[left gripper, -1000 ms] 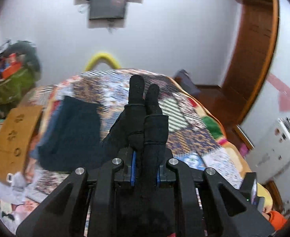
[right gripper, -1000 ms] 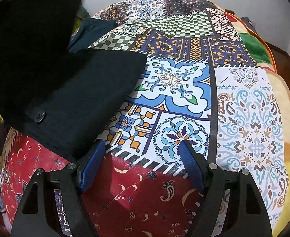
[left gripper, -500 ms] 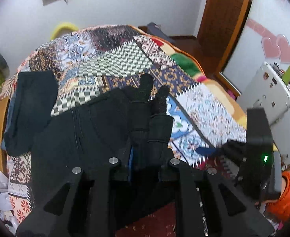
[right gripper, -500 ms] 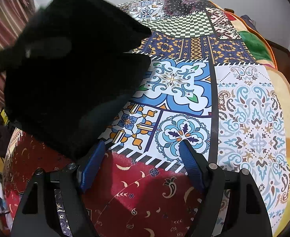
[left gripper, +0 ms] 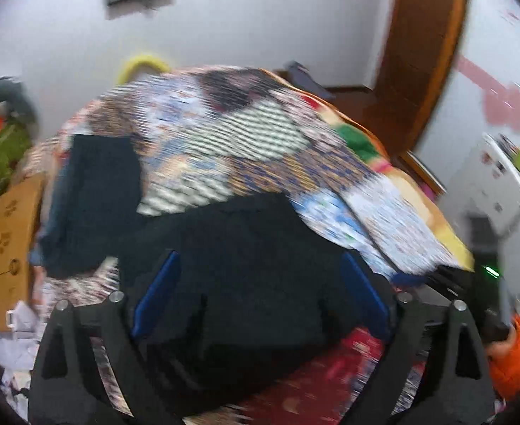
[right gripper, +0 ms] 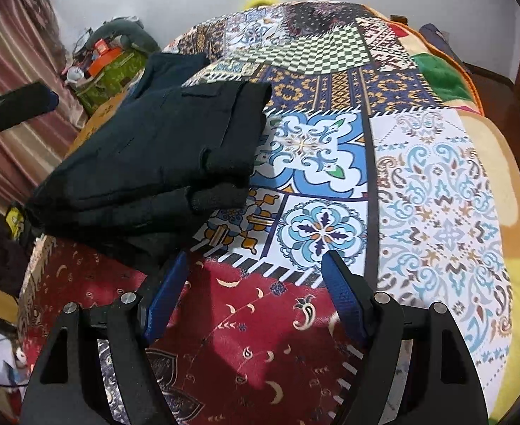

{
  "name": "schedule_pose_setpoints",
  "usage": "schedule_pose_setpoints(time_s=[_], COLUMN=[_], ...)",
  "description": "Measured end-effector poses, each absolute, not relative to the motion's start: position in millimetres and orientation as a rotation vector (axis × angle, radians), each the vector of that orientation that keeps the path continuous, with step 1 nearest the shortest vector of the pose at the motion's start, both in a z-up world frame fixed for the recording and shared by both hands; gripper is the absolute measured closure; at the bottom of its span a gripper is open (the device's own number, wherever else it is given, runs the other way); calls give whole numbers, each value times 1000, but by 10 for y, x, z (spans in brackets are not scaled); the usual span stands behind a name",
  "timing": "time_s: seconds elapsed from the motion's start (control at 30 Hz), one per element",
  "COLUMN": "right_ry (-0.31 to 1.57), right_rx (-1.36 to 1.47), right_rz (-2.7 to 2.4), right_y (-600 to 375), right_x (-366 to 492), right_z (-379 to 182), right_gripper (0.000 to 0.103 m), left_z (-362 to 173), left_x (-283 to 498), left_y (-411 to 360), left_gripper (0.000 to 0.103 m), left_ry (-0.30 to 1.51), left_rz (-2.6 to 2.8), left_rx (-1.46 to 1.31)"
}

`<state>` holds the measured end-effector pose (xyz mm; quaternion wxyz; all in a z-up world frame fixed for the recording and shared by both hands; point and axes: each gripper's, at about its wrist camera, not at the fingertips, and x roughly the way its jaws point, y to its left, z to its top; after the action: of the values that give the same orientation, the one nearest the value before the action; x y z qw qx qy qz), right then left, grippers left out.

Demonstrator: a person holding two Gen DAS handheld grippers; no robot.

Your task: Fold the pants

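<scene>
In the left wrist view, the left gripper [left gripper: 258, 290] has gone from clamped on a bunch of black cloth to jaws spread wide; they have just been opening, and the black pants [left gripper: 246, 248] now lie loose beneath and between the blue pads [left gripper: 157, 290], which no longer press on anything. The picture is badly smeared, so whether the cloth has fully settled is hard to say, but it appears to rest on the patchwork bedspread [left gripper: 224, 134] near its front edge. A second dark garment [left gripper: 93, 194] lies further left on the bed.

In the right wrist view, the flap that was in the air 0.5 s ago has come down: the pants [right gripper: 160, 163] sit as a folded stack of layers, cuffs toward the blue tile patch. The right gripper [right gripper: 253, 297] hovers over the red patch just beside the stack, jaws apart and holding nothing.

This fold looks delivered; what remains is probably tidying or 1 more fold.
</scene>
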<state>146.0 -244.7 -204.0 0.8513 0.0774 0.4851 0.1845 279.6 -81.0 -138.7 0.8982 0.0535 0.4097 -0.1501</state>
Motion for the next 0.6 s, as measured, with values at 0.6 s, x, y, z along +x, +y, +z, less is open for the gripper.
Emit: schedule_pose_setpoints(time_s=[0.6], right_ry=[955], right_rx=[216], right_rz=[380], right_y=[-2489], right_x=[1376], right_z=[-1816], right_gripper=[29], left_z=[-2583], left_x=[4552], left_y=[57], left_gripper=[7], left_ry=[1183], left_rz=[17], left_rx=[215])
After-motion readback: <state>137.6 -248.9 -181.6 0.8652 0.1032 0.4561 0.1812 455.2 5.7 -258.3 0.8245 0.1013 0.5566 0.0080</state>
